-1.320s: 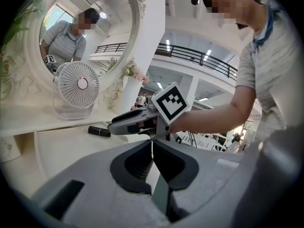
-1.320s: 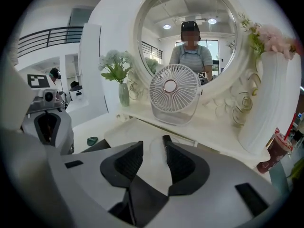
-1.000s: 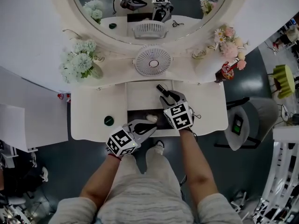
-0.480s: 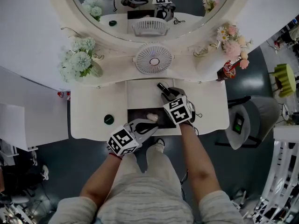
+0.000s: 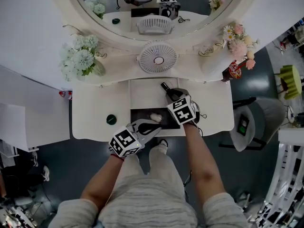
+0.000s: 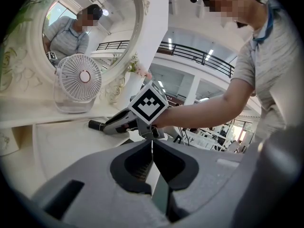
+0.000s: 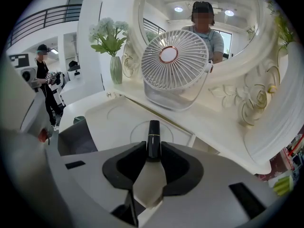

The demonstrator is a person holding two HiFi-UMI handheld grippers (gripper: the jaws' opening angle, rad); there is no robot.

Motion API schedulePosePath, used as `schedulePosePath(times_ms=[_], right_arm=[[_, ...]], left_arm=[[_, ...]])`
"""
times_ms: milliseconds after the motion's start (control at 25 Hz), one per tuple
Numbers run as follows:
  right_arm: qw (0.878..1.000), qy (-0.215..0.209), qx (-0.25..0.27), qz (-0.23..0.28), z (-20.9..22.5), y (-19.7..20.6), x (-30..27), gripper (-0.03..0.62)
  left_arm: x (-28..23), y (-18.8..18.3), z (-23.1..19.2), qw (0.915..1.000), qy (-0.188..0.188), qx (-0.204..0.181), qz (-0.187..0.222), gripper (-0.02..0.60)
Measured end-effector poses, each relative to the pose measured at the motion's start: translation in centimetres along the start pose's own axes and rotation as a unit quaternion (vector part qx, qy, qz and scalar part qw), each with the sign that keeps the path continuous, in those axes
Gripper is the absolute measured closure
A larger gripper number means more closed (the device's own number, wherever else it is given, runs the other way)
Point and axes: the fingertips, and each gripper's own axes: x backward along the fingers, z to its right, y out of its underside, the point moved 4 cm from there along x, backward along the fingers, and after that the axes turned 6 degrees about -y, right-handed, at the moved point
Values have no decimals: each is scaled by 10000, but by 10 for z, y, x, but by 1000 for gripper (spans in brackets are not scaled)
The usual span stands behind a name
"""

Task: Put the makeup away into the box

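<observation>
Right gripper (image 7: 154, 151) jaws closing on the black tube (image 7: 153, 134), pads touching both its sides, tube over the white panel (image 5: 142, 94) just behind the open box (image 5: 140, 115), so drop-in not yet done; left gripper (image 6: 152, 144) jaws pressed together, empty.
</observation>
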Motion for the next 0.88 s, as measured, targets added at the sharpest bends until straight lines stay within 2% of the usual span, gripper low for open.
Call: schedulePosePath(times_ms=[520, 880], right_arm=[[9996, 118, -16, 265, -3, -8, 14, 503], [9993, 142, -163, 318, -19, 1, 33, 505]], left_arm=[[5, 3, 1, 10000, -35, 29, 17, 565], [8, 5, 4, 10000, -15, 20, 25, 565]])
